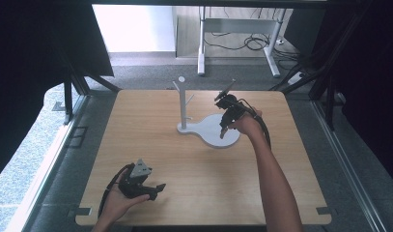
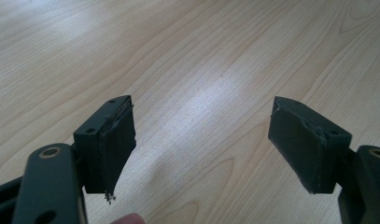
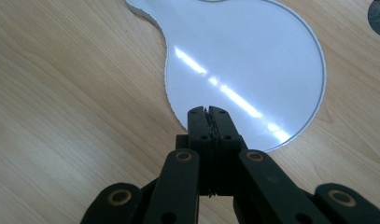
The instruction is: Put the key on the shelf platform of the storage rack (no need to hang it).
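A white stand (image 1: 183, 104) with a thin post and short pegs rises from a flat white base (image 1: 216, 133) at the table's middle back. My right gripper (image 1: 224, 130) hovers over the round part of that base, jaws pressed together with nothing between them. In the right gripper view the shut jaws (image 3: 208, 112) point at the near rim of the glossy white base (image 3: 253, 51). My left gripper (image 1: 159, 189) rests in a hand near the table's front left. In the left gripper view its jaws (image 2: 201, 144) stand wide apart over bare wood, holding nothing.
The wooden table (image 1: 150, 145) has notches at its front corners. Black frame legs and cables stand beyond the back edge, and a metal desk frame (image 1: 237, 43) stands on the floor behind.
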The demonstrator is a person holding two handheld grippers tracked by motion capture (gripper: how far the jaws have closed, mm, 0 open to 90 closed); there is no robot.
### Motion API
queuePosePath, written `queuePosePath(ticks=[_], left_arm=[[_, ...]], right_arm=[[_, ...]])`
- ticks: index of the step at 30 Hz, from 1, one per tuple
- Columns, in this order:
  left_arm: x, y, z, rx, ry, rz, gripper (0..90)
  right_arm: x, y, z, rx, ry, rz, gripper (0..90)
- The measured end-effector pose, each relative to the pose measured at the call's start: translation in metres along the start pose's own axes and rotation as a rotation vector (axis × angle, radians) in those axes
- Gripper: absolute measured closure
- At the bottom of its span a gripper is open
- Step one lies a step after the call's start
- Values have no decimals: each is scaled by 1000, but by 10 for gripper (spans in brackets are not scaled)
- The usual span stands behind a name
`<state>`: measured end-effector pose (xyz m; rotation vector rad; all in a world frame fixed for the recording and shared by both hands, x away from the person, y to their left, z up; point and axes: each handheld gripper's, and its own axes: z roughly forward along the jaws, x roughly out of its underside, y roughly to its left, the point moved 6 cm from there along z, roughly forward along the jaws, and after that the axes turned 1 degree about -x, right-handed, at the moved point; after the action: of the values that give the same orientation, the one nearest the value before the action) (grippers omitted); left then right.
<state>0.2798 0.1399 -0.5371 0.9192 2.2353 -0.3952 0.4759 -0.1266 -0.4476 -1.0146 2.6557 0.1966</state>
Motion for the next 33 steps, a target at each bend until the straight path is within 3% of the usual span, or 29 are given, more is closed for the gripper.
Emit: queuePosePath(ticks=[15, 33], left_arm=[[-2, -1, -2, -5, -17, -5, 235], [-4, -2, -6, -5, -41, 4, 238]], right_arm=[[-5, 4, 14, 7, 20, -5, 896], [-10, -11, 47, 12, 48, 31, 895]])
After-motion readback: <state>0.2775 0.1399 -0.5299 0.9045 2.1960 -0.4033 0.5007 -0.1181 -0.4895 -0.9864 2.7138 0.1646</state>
